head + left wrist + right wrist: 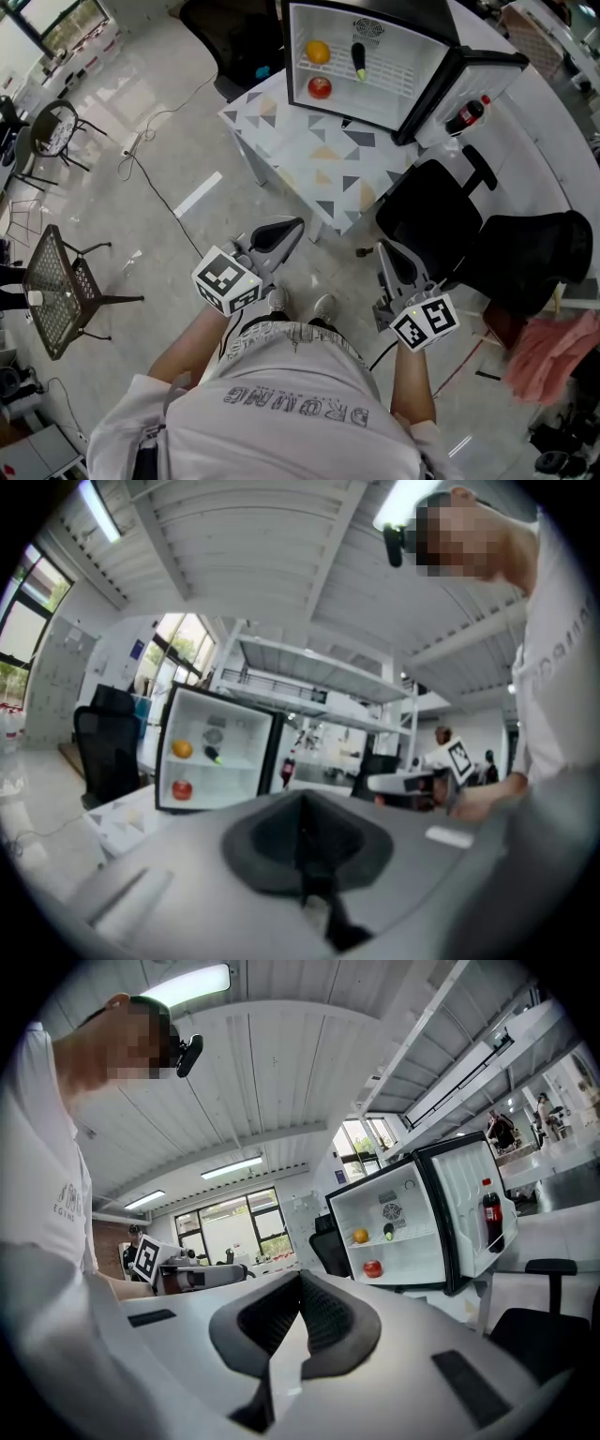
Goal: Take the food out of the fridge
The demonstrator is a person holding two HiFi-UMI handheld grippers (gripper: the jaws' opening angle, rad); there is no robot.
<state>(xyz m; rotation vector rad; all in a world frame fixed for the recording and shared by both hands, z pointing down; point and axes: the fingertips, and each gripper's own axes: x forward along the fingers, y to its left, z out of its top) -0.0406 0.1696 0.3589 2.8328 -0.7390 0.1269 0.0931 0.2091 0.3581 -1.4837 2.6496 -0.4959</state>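
Observation:
A small white fridge (pixel 398 47) stands open on a table with a triangle pattern (pixel 309 155). Its upper shelf bears an orange (pixel 318 52) and a dark green-tipped vegetable (pixel 359 60). Below them lies a red fruit (pixel 320 88). A cola bottle (pixel 466 116) sits in the door. My left gripper (pixel 281 232) and right gripper (pixel 392 258) are both shut and empty, held level well short of the table. The fridge (pixel 225 726) with the orange (pixel 182 750) also shows in the left gripper view. The right gripper view has the red fruit (pixel 373 1267).
A black office chair (pixel 441 220) stands between my right gripper and the table, another (pixel 230 42) behind the table's left. A wire chair (pixel 61 291) and a floor cable (pixel 155 183) are at the left. Pink cloth (pixel 553 352) lies at the right.

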